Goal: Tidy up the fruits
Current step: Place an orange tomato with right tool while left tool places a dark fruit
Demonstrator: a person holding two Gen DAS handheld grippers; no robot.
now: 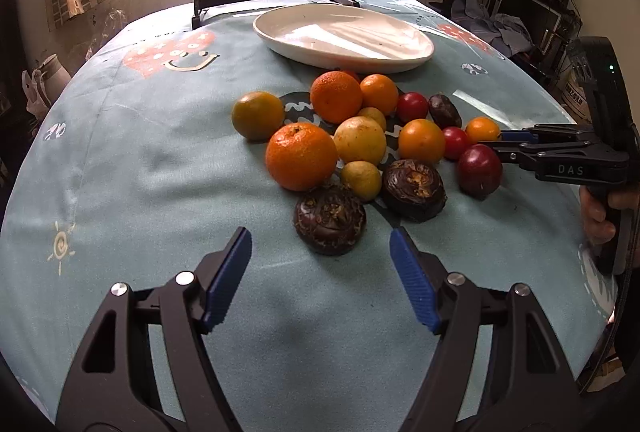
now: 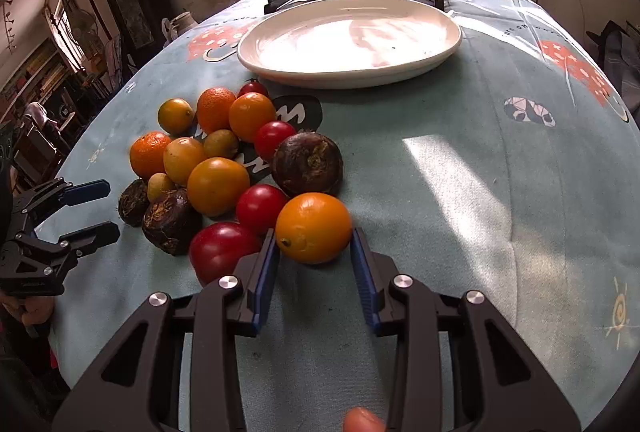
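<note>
From the left wrist, the left gripper stands open with nothing between its blue pads; just ahead sits a dark, rough-skinned round fruit, and beyond it the heap of oranges, yellow fruits and red ones on the pale blue tablecloth.

From the right wrist, the right gripper flanks a smooth orange fruit; its pads seem to touch both sides, though I can't be sure it's pinched. A glossy red fruit lies just left. The white plate sits farther ahead.
</note>
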